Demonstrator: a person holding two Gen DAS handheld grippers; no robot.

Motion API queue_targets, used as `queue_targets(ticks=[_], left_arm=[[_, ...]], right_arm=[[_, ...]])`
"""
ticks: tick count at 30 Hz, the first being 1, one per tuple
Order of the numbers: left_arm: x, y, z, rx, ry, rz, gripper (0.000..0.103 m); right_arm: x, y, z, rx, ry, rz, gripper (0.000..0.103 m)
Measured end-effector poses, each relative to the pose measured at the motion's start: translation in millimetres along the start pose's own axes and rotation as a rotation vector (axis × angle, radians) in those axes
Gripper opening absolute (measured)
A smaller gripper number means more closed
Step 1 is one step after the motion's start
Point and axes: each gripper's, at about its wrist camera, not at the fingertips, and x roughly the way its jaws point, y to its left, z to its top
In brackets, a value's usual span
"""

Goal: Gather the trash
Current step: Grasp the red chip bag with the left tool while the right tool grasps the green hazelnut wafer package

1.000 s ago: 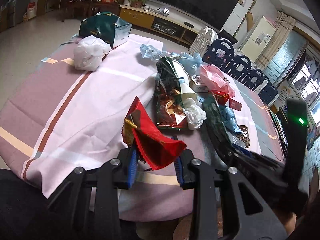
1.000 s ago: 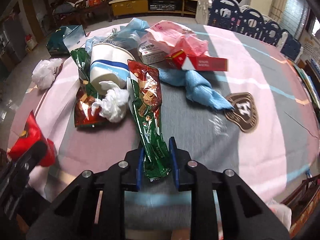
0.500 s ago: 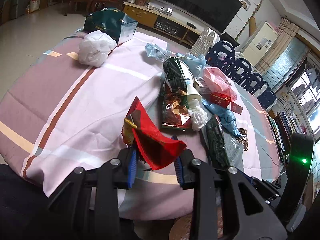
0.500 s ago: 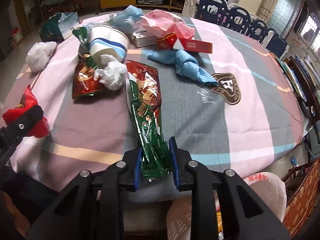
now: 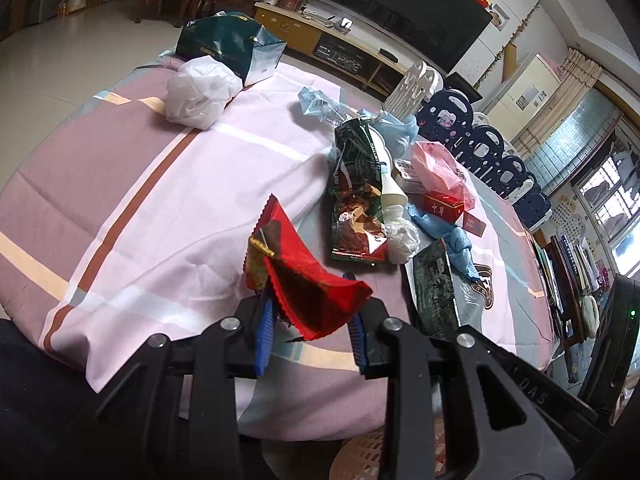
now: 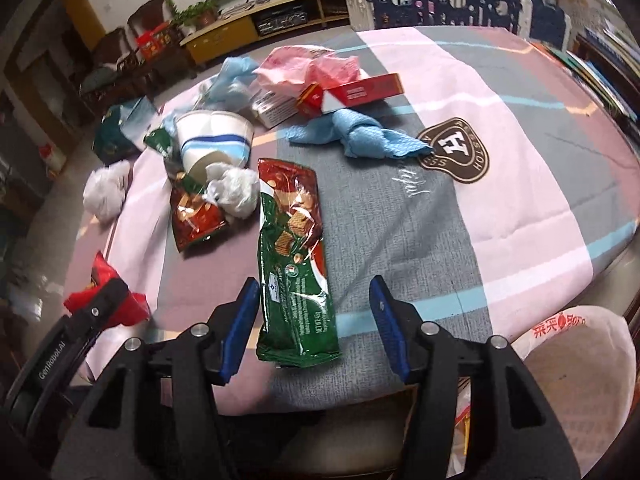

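Left wrist view shows the left gripper [image 5: 312, 320] low in the frame, its blue pads closed on a crumpled red wrapper [image 5: 308, 280] that stands up from between them above the near edge of the striped tablecloth [image 5: 132, 184]. Beyond it, in the middle of the frame, a green and brown snack bag [image 5: 354, 204] lies beside a tipped paper cup [image 5: 390, 184] and a wad of white plastic [image 5: 402, 236]; a white plastic bag [image 5: 200, 92] and a dark green paper bag [image 5: 228, 46] sit at the upper left. In the right wrist view the right gripper [image 6: 314, 320] fills the lower centre with its jaws opening; the green wafer wrapper [image 6: 294, 260] lies between the blue pads, close to the left one and clear of the right one, so neither pad presses on it. Its lower end hangs at the table's near edge. Higher in that frame are a blue cloth [image 6: 360, 136], a red carton [image 6: 356, 92] and a pink plastic bag [image 6: 308, 66]. A white bag with red print [image 6: 576, 364] sits below the table edge at the lower right, and the left gripper with the red wrapper shows at the lower left.
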Motion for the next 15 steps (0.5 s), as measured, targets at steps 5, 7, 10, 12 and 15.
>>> queue_targets(ticks=[5, 7, 10, 12, 15], left_arm=[[1.0, -1.5, -0.6, 0.006, 0.000, 0.003, 0.032], [1.4, -1.7, -0.4, 0.007, 0.000, 0.004, 0.032], [2.0, -1.7, -0.4, 0.009, 0.000, 0.008, 0.033], [1.9, -1.5, -0.2, 0.009, 0.000, 0.010, 0.033], [2.1, -1.3, -0.1, 0.010, 0.001, 0.009, 0.033]], right_arm=[[7.0, -7.8, 3.9, 0.025, 0.010, 0.004, 0.057], [12.2, -4.7, 5.1, 0.010, 0.015, 0.009, 0.057], [25.2, 4.6, 7.2, -0.021, 0.042, -0.004, 0.057], [35.7, 10.8, 7.6, -0.037, 0.061, -0.004, 0.057], [42.8, 15.8, 5.7, -0.041, 0.075, 0.010, 0.057]])
